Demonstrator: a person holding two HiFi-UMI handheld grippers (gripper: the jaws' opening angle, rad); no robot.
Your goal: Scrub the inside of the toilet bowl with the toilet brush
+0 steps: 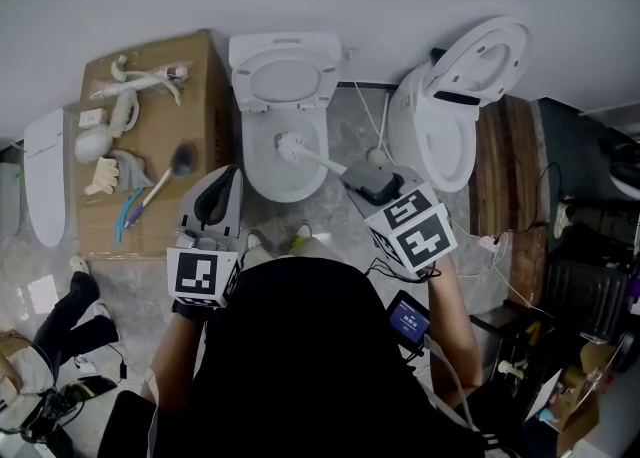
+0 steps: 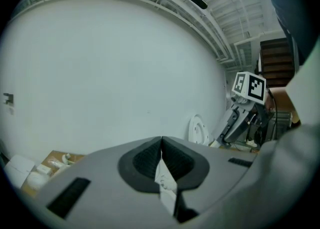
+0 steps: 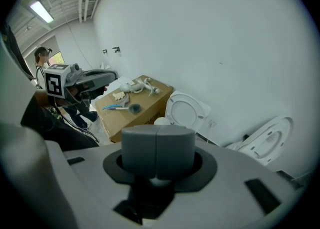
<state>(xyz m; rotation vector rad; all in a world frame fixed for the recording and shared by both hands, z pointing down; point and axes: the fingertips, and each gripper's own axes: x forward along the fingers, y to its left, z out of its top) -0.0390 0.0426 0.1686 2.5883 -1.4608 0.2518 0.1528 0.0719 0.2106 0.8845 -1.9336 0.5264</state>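
Right gripper (image 1: 349,170) clamps toilet brush (image 1: 291,147) by handle end, bristles ahead in toilet bowl (image 1: 251,161). Left gripper (image 1: 222,186) closed, empty. Brush: probably light, stiff.

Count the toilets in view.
2. One toilet is straight ahead, lid up, with the brush in its bowl. A second toilet sits to its right, lid also up. The clutter at the edges could hide more.

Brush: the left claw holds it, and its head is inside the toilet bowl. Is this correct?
No. The right claw holds the brush, not the left one; the head view shows it. The left claw is shut and empty. The brush's head is indeed inside the bowl.
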